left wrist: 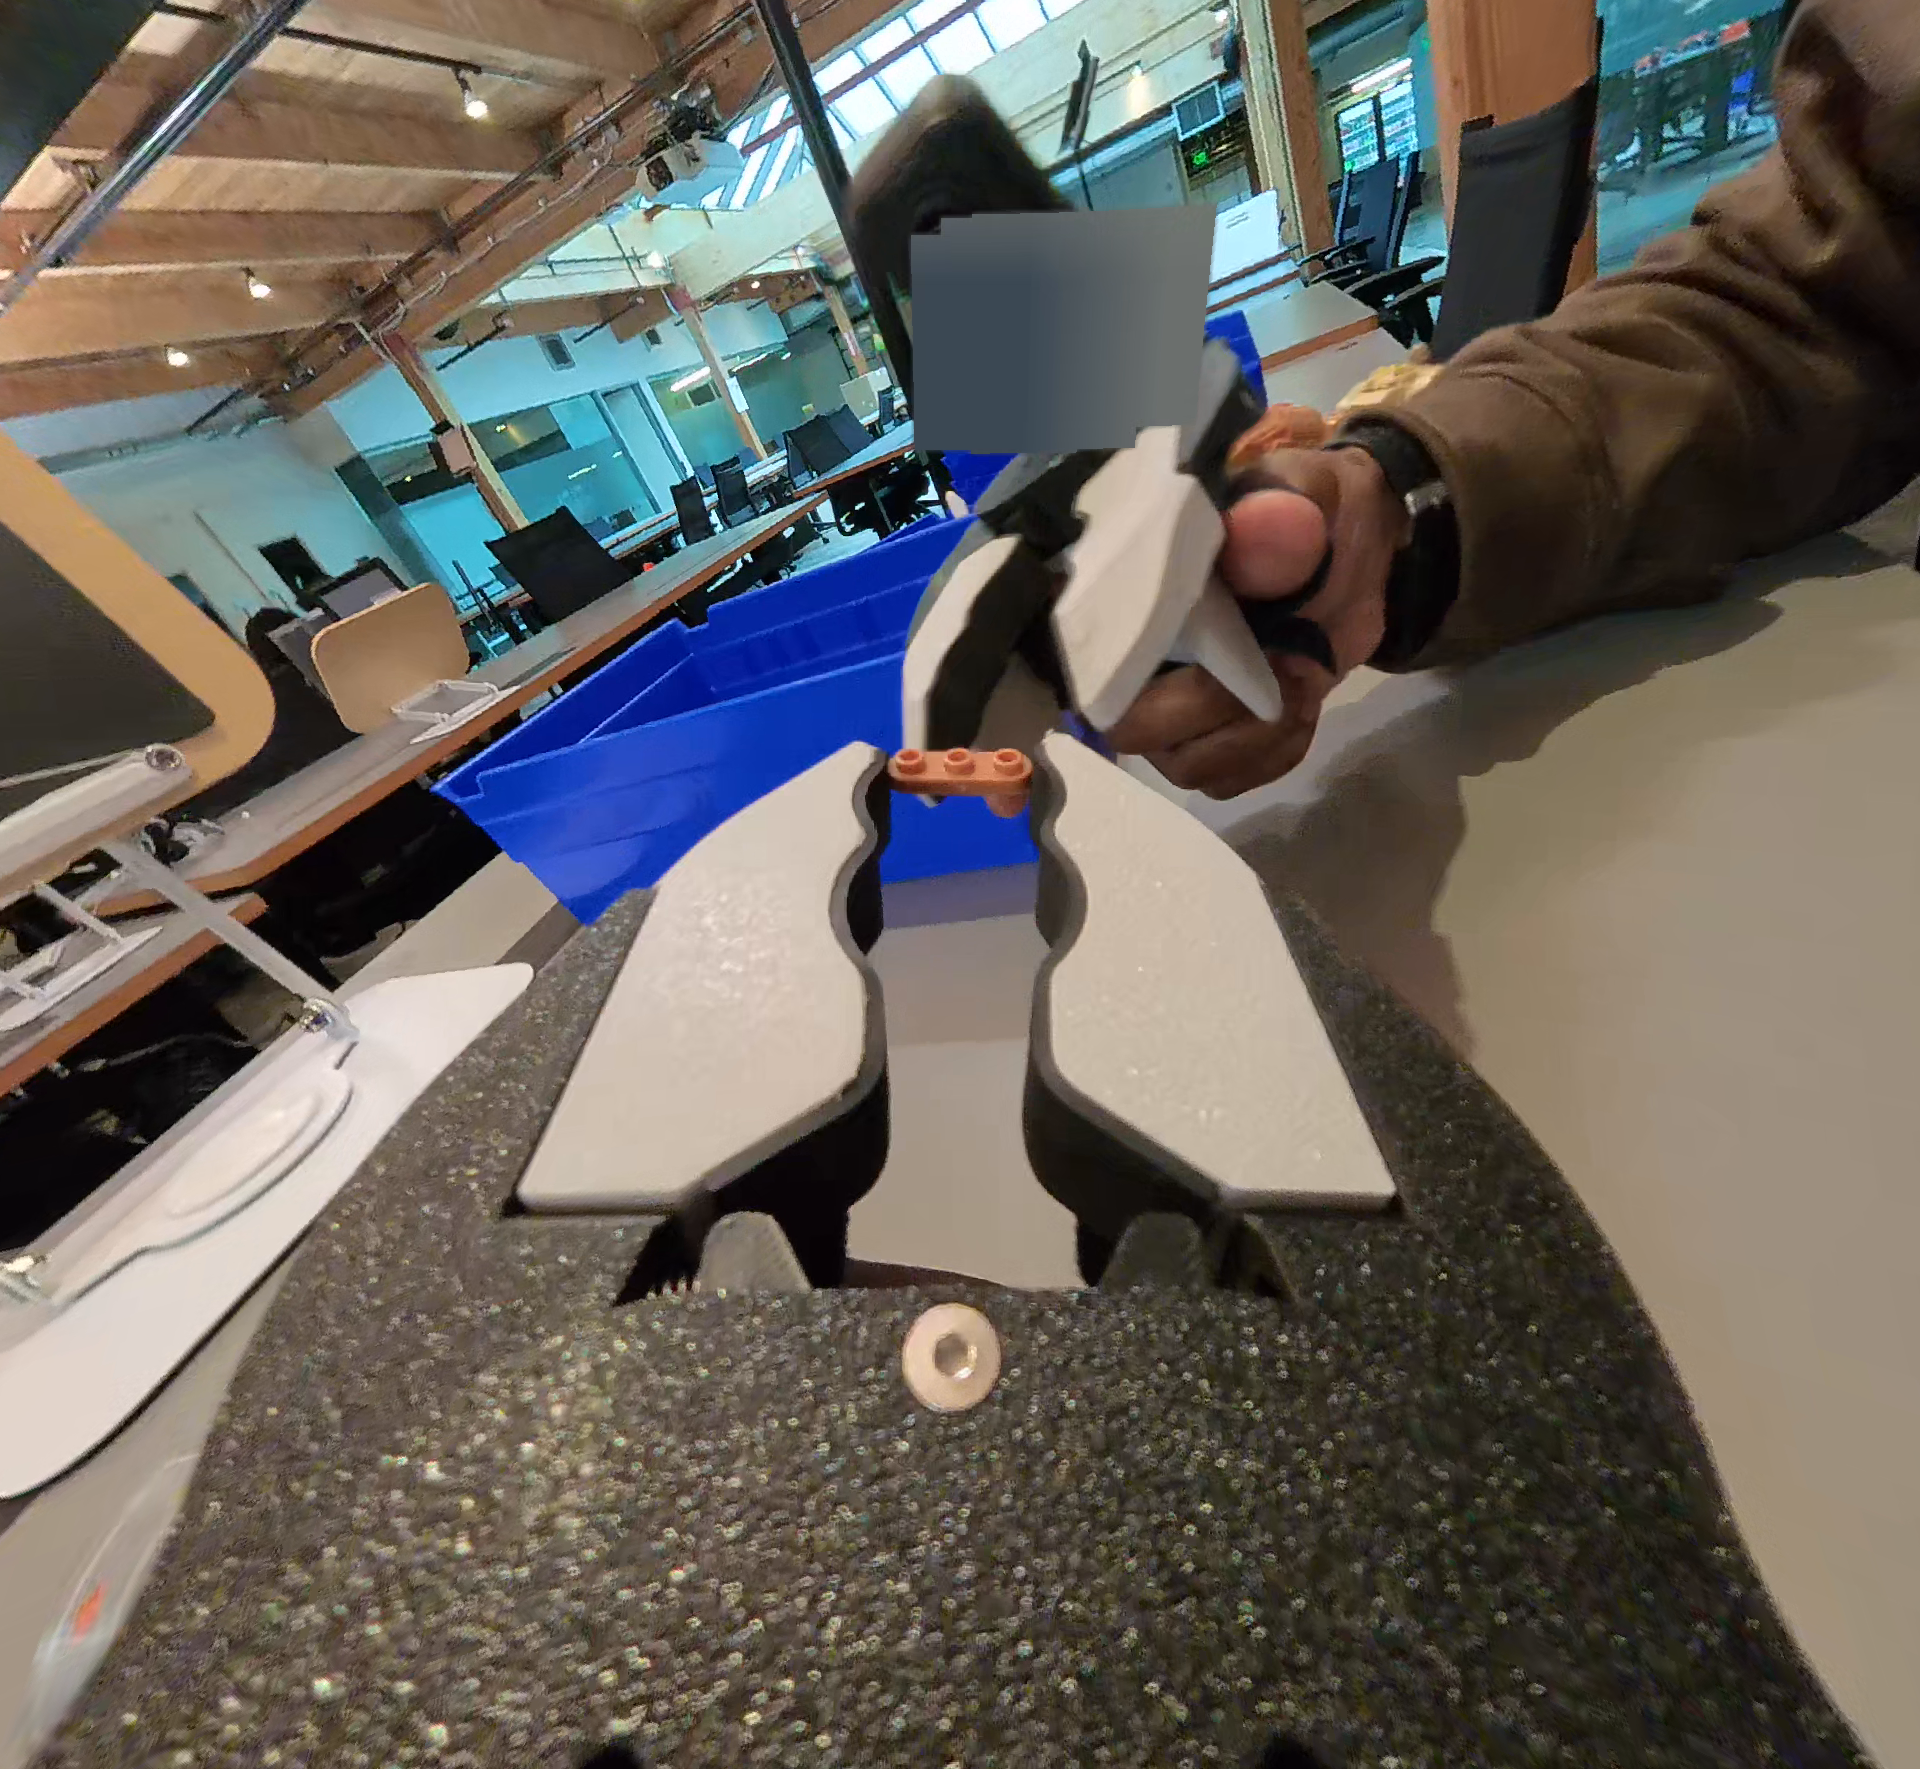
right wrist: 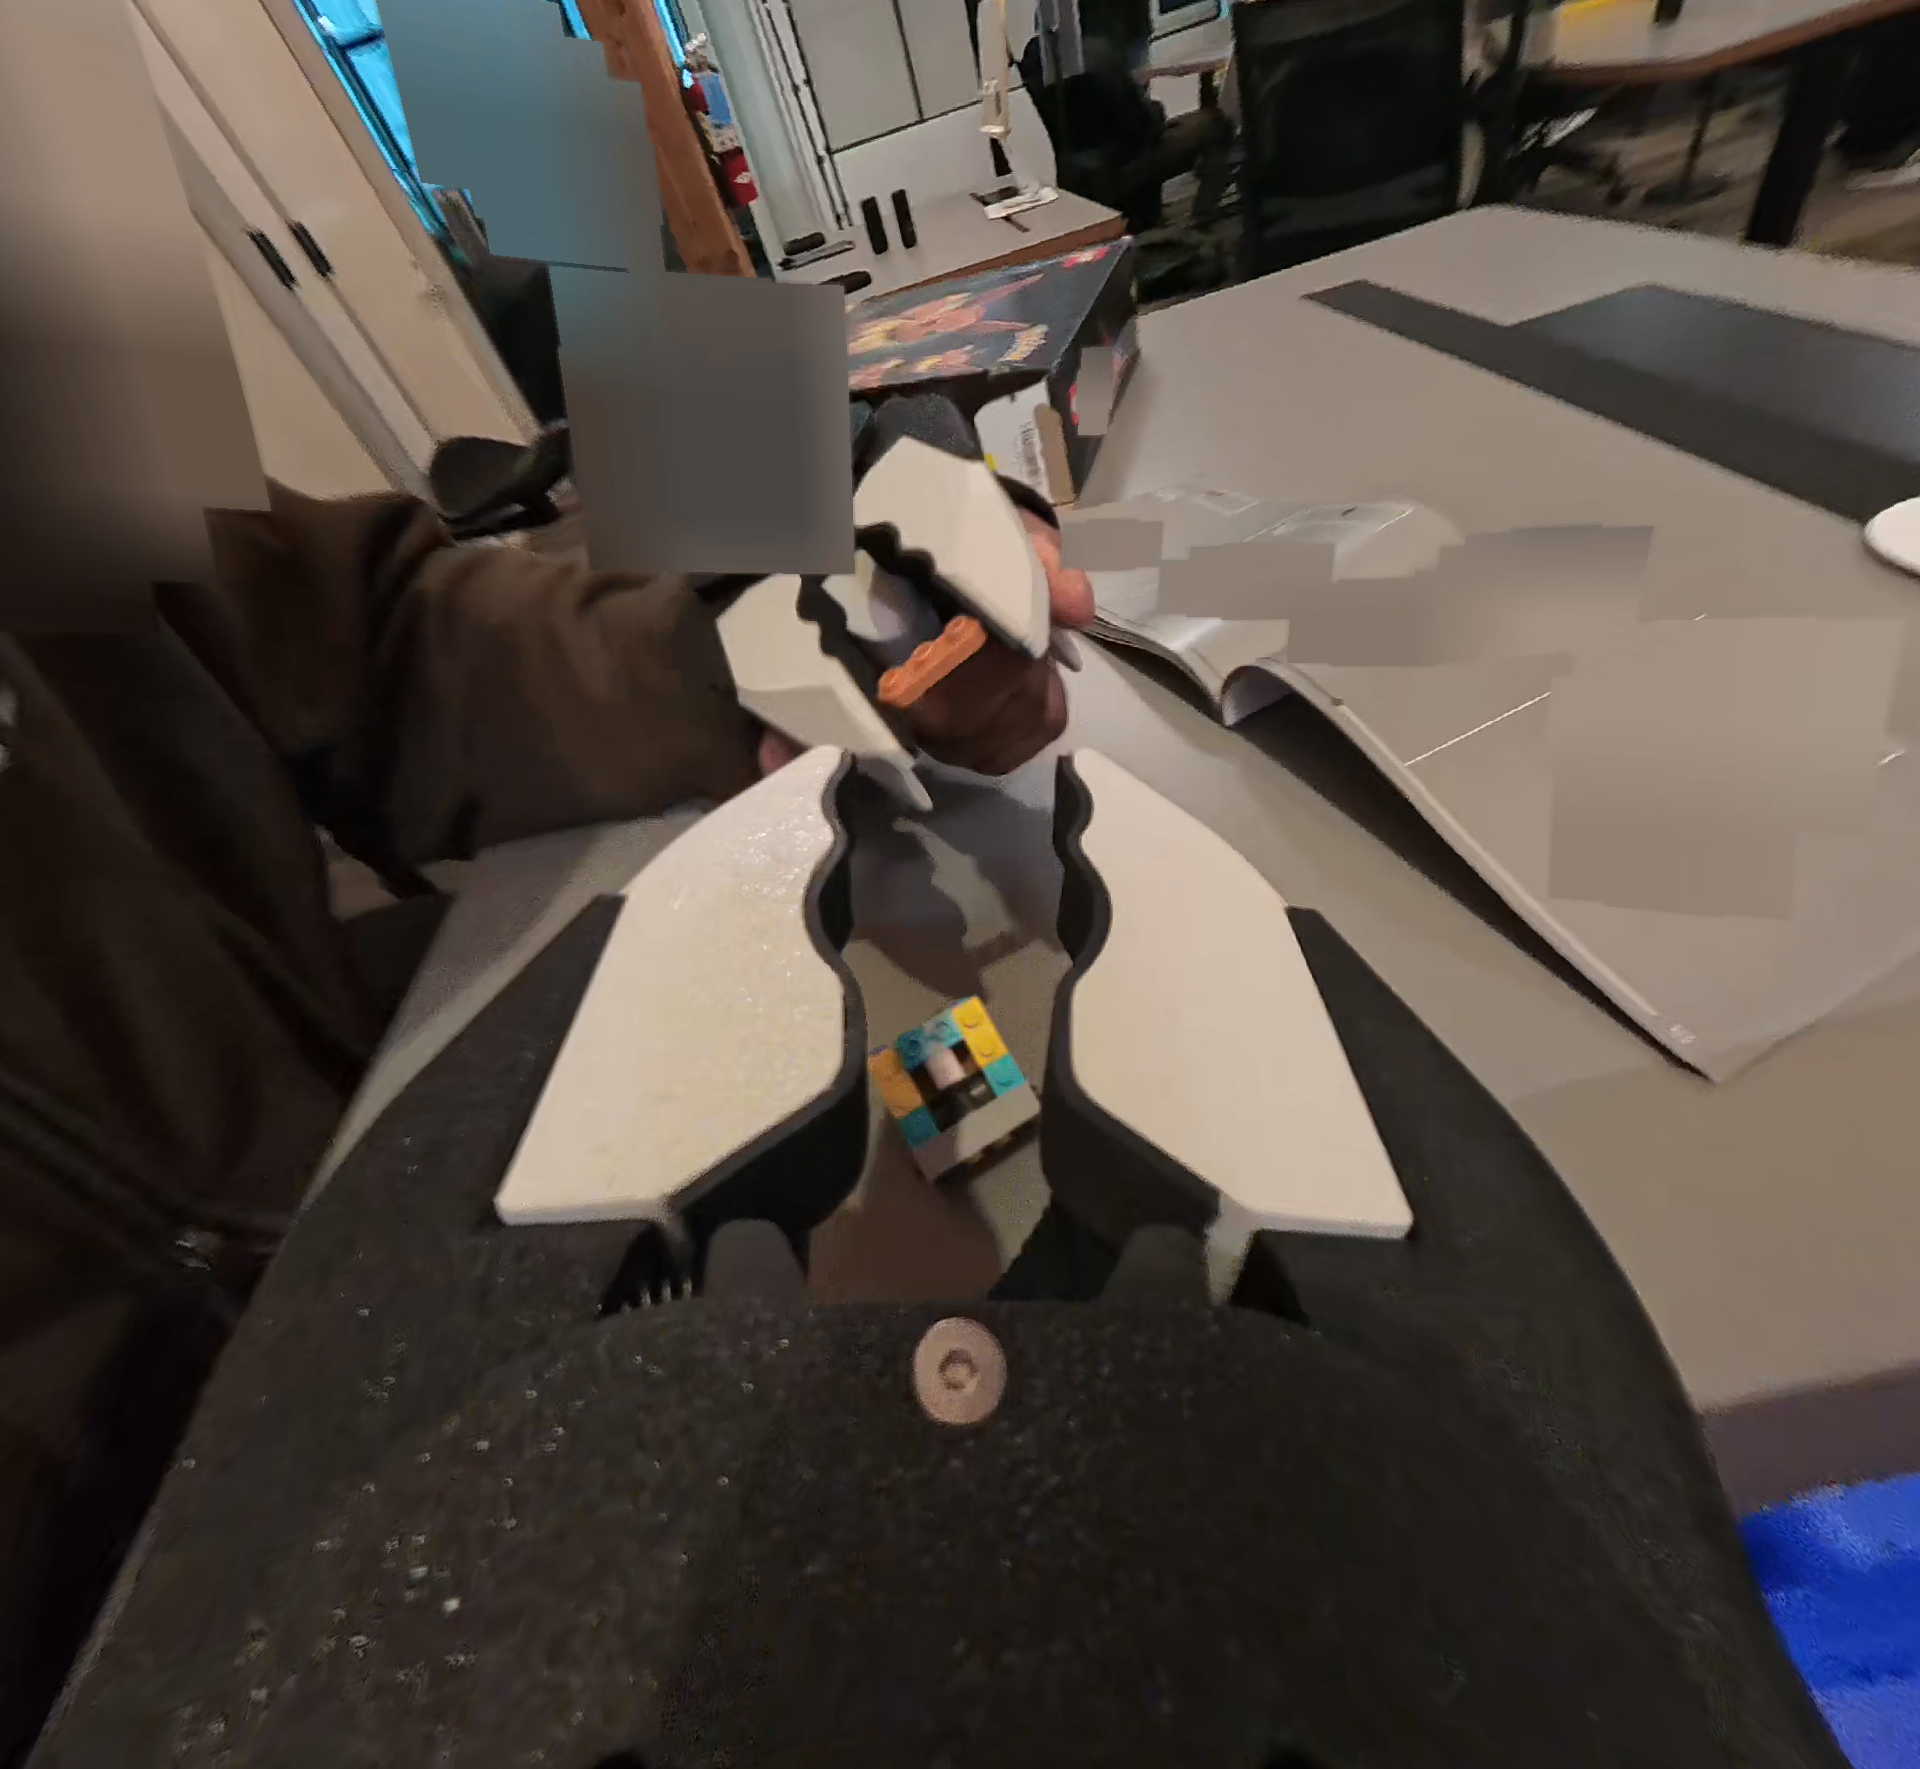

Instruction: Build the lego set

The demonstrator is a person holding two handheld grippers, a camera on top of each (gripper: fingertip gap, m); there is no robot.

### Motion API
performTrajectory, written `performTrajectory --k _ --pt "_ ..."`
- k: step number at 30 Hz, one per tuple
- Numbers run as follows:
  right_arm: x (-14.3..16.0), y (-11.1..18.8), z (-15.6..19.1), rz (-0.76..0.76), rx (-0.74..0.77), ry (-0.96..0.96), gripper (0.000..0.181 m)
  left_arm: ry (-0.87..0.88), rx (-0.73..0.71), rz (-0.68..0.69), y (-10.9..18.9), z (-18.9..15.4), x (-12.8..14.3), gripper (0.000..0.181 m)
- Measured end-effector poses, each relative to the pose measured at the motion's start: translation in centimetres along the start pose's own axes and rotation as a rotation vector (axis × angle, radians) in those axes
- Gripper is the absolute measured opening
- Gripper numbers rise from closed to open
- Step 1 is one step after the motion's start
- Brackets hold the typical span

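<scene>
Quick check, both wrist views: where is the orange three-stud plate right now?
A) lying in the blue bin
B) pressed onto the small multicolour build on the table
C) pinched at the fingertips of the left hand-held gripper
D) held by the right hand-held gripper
C: the orange three-stud plate spans the tips of the left hand-held gripper, while the right hand-held gripper is open and empty above the small multicolour build.

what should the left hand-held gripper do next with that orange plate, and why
Probably carry the orange plate down toward the small multicoloured build on the grey table. The left hand-held gripper pinches the three-stud plate by its ends, up in the air, while the right hand-held gripper is open and empty above the build.
</scene>
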State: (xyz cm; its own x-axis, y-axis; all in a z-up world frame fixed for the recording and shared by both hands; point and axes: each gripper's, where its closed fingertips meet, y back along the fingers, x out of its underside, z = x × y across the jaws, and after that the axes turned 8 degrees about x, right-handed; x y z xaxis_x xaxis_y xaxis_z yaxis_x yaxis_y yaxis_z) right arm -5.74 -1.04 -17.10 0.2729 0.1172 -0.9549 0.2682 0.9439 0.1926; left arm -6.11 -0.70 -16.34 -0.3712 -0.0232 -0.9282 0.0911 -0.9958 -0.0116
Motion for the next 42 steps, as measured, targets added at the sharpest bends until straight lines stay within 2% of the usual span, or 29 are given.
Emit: performTrajectory --k 4,11,17,27,42 --pt "1.4 0.4 -0.3 -0.007 0.072 0.123 0.033 0.059 -0.014 -0.006 0.1 0.7 0.7 0.025" --pt "2.2 1.1 -1.9 -0.037 0.096 0.036 0.029 0.190 0.004 -0.035 -0.2 1.3 1.5 0.025" --pt "2.1 1.8 -2.4 -0.062 0.085 -0.020 0.027 0.285 0.018 -0.097 -0.1 1.6 1.0 0.025" --pt "2.2 2.2 -2.5 -0.065 0.077 -0.054 0.026 0.331 -0.001 -0.128 0.5 2.2 0.9 0.025" --pt "2.5 2.0 -2.6 -0.043 0.096 -0.045 0.025 0.314 -0.006 -0.096 0.6 1.9 1.1 0.025"
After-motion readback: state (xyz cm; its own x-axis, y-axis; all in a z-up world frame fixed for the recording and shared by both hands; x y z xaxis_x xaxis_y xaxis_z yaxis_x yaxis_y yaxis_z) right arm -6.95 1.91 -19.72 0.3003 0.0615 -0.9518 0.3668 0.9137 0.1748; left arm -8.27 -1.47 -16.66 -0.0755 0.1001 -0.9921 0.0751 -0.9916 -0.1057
